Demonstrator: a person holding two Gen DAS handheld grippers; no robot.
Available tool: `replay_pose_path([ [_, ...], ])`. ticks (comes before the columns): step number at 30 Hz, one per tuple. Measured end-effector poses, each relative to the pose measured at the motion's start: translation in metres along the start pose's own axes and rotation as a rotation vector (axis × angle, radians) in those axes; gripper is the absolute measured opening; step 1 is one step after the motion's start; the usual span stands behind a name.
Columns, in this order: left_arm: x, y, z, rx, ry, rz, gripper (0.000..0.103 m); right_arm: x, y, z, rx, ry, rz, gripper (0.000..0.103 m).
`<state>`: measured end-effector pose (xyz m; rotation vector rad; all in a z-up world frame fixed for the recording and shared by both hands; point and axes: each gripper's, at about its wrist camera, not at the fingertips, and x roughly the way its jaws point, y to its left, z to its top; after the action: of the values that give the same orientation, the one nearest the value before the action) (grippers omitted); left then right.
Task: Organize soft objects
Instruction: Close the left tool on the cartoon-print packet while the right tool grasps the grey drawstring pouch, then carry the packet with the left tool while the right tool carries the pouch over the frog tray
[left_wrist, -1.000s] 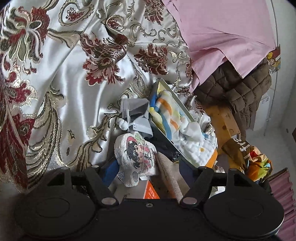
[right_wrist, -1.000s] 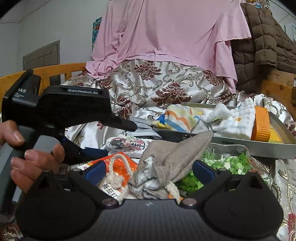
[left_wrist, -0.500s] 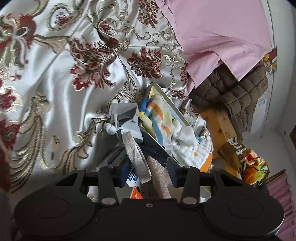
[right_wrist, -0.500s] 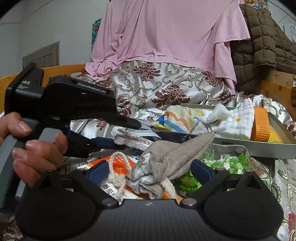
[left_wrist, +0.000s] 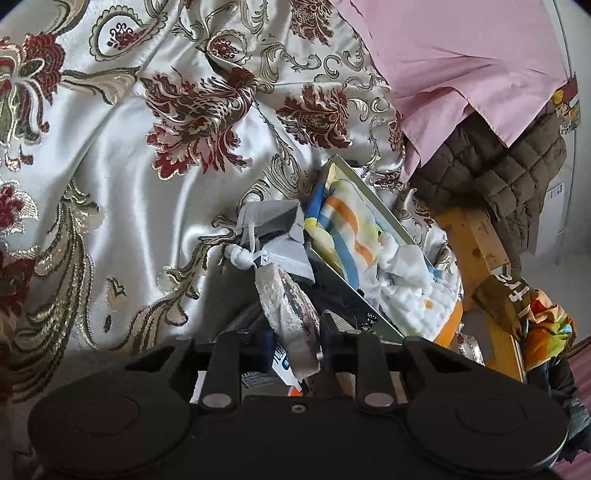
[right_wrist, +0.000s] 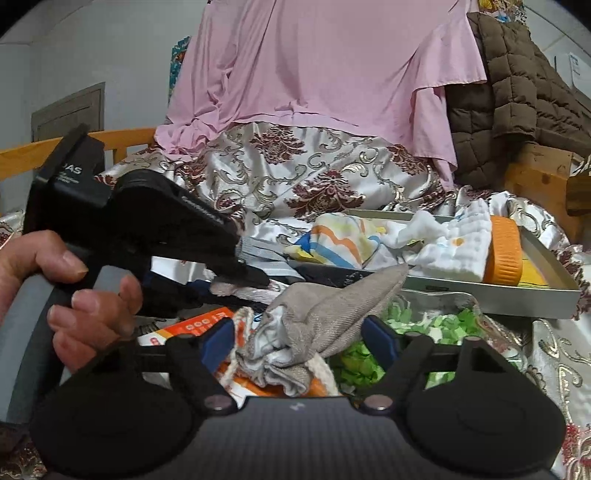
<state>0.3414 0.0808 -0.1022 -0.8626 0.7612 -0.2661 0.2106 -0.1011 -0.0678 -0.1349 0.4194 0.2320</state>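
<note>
A white printed cloth (left_wrist: 291, 317) stands edge-on between the pads of my left gripper (left_wrist: 295, 343), whose jaws are closing and pinching it. From the right wrist view the left gripper (right_wrist: 255, 275) shows as a black body held by a person's hand (right_wrist: 74, 295), its tip over the cloth. A grey linen drawstring pouch (right_wrist: 317, 317) lies between the blue pads of my right gripper (right_wrist: 299, 339). Those jaws are closing around it, and the pouch does not look squeezed. A metal tray (right_wrist: 480, 295) behind holds a striped cloth (right_wrist: 340, 240) and a white muslin cloth (right_wrist: 454, 251).
A grey face mask (left_wrist: 277, 229) lies left of the tray (left_wrist: 369, 192). An orange box (right_wrist: 199, 325) and a bag of green pieces (right_wrist: 443, 325) lie under the pouch. A pink sheet (right_wrist: 314, 74), a brown quilted jacket (right_wrist: 517, 92) and a wooden bed frame (left_wrist: 476, 240) border the brocade bedspread (left_wrist: 147, 166).
The left jaws narrowed onto the printed cloth, which went from lying flat to standing edge-on. The right jaws drew closer around the grey pouch. Both hands stayed nearly in place.
</note>
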Motion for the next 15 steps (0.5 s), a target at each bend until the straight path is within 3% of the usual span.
replay_pose_path([
  [5, -0.009, -0.012, -0.006, 0.081, -0.041, 0.032, 0.023, 0.000, 0.003, 0.000, -0.021, 0.016, -0.041, 0.073],
  [10, -0.027, -0.032, -0.020, 0.217, -0.110, 0.076, 0.017, -0.002, 0.005, -0.001, -0.038, 0.030, -0.061, 0.056],
  [15, -0.042, -0.048, -0.033, 0.287, -0.145, 0.113, 0.014, -0.009, 0.002, -0.002, -0.030, 0.033, -0.059, 0.043],
])
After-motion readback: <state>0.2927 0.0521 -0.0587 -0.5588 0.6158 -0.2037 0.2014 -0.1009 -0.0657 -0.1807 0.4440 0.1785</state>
